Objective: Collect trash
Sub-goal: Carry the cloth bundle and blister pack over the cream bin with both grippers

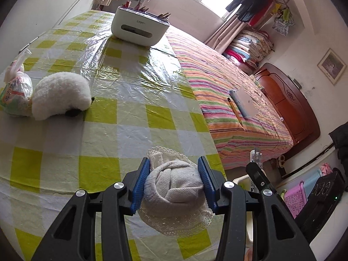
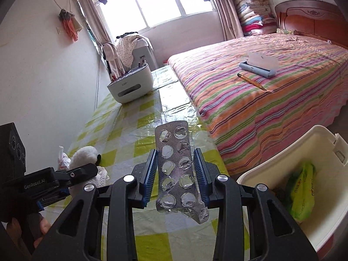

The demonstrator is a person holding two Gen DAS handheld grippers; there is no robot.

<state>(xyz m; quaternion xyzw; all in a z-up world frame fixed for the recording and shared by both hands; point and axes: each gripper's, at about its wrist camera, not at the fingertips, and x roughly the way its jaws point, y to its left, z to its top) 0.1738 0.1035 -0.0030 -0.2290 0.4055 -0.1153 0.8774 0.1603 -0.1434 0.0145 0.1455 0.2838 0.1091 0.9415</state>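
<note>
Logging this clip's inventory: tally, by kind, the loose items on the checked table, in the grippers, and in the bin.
Held in grippers: 2 (rolled cloth in left gripper, empty blister pack in right gripper)
On the table: 3 (white plush toy, knotted plastic bag, desk organizer)
In the white bin: 1 (green wrapper)
Total: 6

Left hand-held gripper [image 1: 174, 184] clamping balled white cloth [image 1: 174, 187] (lace-edged), above checkered table [image 1: 130, 117], fluffy toy [image 1: 61, 94] beyond
</note>
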